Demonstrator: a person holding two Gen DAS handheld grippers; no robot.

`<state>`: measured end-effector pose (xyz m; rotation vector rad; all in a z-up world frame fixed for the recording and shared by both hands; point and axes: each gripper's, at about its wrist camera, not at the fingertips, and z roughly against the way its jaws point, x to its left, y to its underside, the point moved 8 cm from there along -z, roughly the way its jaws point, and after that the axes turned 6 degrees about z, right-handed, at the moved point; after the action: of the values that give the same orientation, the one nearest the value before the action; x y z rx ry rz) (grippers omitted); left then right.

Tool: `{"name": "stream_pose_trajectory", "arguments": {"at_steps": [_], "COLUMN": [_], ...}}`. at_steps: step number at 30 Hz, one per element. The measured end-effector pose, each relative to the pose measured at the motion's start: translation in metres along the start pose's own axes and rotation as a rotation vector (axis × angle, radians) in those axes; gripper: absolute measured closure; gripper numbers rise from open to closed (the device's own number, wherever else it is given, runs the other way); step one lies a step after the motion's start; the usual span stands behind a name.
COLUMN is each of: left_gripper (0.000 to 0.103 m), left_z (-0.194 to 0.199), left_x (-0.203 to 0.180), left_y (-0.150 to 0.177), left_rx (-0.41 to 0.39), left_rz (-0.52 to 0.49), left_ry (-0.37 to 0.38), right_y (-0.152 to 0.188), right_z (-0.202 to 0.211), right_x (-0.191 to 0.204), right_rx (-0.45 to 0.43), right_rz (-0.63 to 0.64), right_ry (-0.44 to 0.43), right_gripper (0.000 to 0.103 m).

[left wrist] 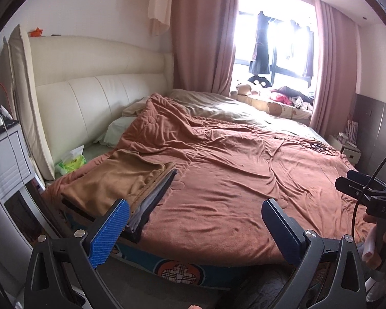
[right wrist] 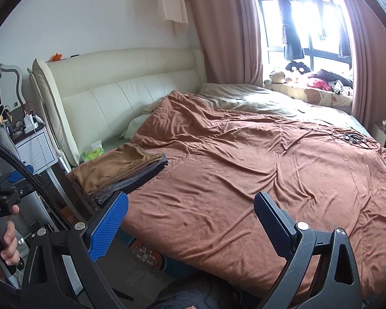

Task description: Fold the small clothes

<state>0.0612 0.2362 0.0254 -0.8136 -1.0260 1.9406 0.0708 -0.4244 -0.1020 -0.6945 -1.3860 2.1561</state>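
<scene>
I see a stack of folded clothes (left wrist: 121,180) sitting at the near left corner of the bed (left wrist: 231,180), a tan piece on top with grey and dark layers under it; I judge it is parked there to leave the wide middle of the rust-brown quilt (right wrist: 257,167) free as a folding surface. No unfolded garment lies on that stretch in either view. My left hand-held gripper (left wrist: 195,221) hovers over the bed's near edge with its jaws spread wide, holding and touching nothing. My right hand-held gripper (right wrist: 190,219) is likewise wide apart and empty, just beside the stack but clear of it.
</scene>
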Motion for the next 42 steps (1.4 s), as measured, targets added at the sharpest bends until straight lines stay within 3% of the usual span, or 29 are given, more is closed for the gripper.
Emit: {"name": "stream_pose_trajectory", "arguments": {"at_steps": [10,19,34,42], "left_gripper": [0.000,0.000,0.000,0.000], "left_z": [0.056,0.090,0.099,0.091], "left_x": [-0.048,-0.073,-0.087,-0.088], "left_y": [0.024,0.050,0.091,0.090], "left_rx": [-0.050,-0.073,-0.063,-0.077], "left_rz": [-0.064,-0.064,-0.052,-0.050], "left_ry": [0.065,0.090,0.121,0.122], "right_y": [0.032,0.057,0.087,0.093], "right_z": [0.068,0.111,0.130,0.126], "right_x": [-0.011,-0.015,-0.028,-0.039], "right_rx": [-0.025,-0.049,-0.042,-0.054], "right_rz": [0.012,-0.011,-0.060,-0.100], "right_ry": [0.061,0.097,0.143,0.166], "right_gripper": [0.005,0.005,0.005,0.005]}}
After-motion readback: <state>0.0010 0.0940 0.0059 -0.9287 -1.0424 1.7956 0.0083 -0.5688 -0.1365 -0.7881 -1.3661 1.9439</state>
